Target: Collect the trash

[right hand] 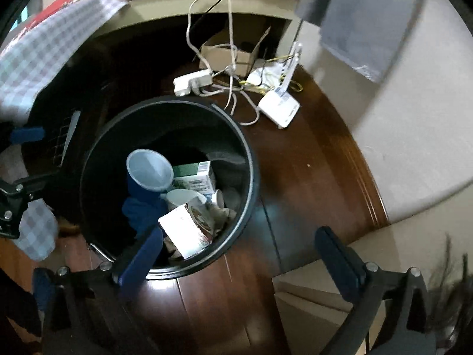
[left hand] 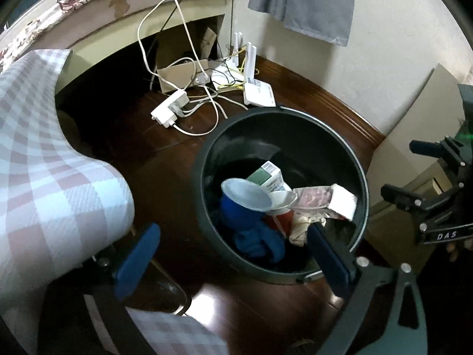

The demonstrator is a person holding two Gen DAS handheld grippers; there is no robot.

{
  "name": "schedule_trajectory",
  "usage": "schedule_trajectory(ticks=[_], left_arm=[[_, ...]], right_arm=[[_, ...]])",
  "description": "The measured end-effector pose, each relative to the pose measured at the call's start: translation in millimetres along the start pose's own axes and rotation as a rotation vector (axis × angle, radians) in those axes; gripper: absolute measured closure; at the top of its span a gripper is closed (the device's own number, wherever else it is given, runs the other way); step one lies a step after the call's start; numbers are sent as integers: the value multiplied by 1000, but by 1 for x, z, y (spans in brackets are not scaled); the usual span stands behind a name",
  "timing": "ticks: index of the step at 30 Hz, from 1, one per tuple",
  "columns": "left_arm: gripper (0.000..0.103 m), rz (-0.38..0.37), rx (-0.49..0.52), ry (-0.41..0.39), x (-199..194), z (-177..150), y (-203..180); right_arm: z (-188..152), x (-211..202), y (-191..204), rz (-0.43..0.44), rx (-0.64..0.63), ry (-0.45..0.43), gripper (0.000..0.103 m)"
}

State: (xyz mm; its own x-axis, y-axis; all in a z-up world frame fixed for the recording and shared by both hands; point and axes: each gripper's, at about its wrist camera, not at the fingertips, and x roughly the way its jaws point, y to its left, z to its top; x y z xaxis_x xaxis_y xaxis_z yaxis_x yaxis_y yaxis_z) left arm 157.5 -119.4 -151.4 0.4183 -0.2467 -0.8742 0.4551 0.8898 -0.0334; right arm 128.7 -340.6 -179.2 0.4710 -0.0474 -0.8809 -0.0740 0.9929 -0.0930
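Observation:
A round dark trash bin [left hand: 359, 177] stands on the wooden floor, also in the right wrist view [right hand: 251, 177]. In it lie a blue cup [left hand: 245, 198] [right hand: 147, 171], a green-and-white carton [left hand: 267, 177] [right hand: 198, 177], a white cup [right hand: 184, 198], a white packet [left hand: 328, 201] [right hand: 186, 230] and blue cloth [left hand: 260, 242]. My left gripper [left hand: 233, 254] is open and empty above the bin's near rim. My right gripper [right hand: 239, 254] is open and empty, just right of the bin.
A checked cloth [left hand: 53, 171] hangs over furniture at left. A power strip [left hand: 170, 108], white cables, a router [left hand: 258, 90] and a cardboard box [left hand: 177, 74] lie beyond the bin by the wall. A beige board [left hand: 414, 124] leans at right.

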Motion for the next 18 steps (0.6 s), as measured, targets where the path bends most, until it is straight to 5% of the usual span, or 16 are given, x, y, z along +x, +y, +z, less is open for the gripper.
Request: schedule_trajectory(ticks=[18], left_arm=[[1,-23,-10,-133,-76,-2,-14]], right_arm=[[0,-81,10,-4,32,-125,0]])
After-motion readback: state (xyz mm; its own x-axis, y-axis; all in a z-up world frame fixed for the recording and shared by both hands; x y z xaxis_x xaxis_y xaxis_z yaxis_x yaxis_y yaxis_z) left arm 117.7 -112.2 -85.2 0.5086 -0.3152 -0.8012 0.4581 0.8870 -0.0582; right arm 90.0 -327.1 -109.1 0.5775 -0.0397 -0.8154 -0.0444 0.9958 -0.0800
